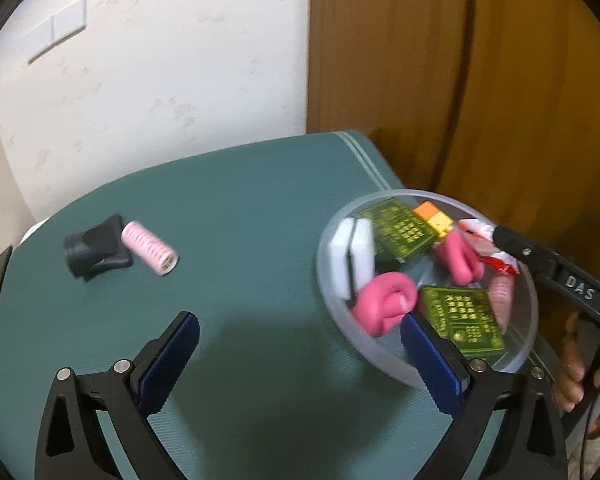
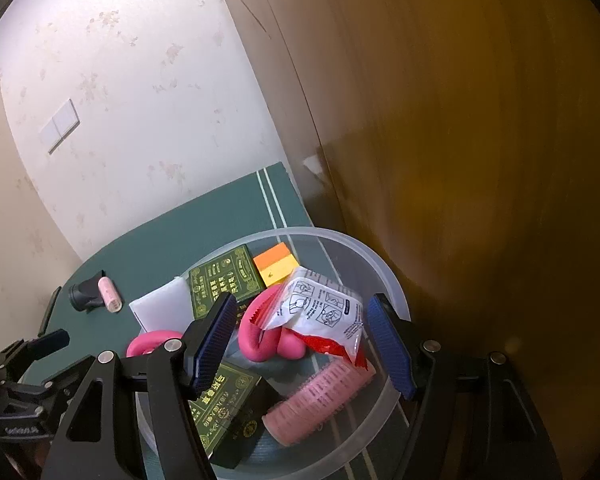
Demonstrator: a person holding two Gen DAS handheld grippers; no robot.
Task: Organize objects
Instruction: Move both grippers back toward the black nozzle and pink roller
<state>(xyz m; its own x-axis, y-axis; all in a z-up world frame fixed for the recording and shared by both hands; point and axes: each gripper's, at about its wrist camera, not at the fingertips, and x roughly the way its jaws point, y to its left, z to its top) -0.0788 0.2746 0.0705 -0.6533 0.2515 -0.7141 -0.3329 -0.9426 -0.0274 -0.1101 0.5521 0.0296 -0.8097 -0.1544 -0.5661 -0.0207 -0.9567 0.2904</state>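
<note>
The left gripper (image 1: 300, 356) stands with its jaws spread wide and nothing between them, hanging over bare green mat (image 1: 228, 216) just beside the clear plastic bowl (image 1: 440, 194); its right finger overlaps the bowl's near rim in the left wrist view. The right gripper (image 2: 304, 344) is also spread, its blue pads (image 2: 216, 340) apart from the white-and-red packet (image 2: 324, 312) that lies between them on top of the bowl's heap; neither pad presses on it.

Inside the bowl, under and around the packet, lie a pink curled foam piece (image 2: 260, 340), a large pink hair roller (image 2: 320, 400) near the front wall, two dark green printed boxes (image 2: 226, 282), a white block (image 2: 164, 308) and an orange-and-yellow block (image 2: 275, 266) toward the far rim. A second pink foam curl (image 1: 384, 306) rests by the bowl's left side.

Well to the left of the bowl, on the mat, a small pink hair roller (image 1: 150, 247) lies touching a black nozzle-shaped piece (image 1: 94, 251). Behind the bowl rises a brown wooden panel (image 1: 480, 80), with a pale flowered wall (image 1: 160, 60) beside it.
</note>
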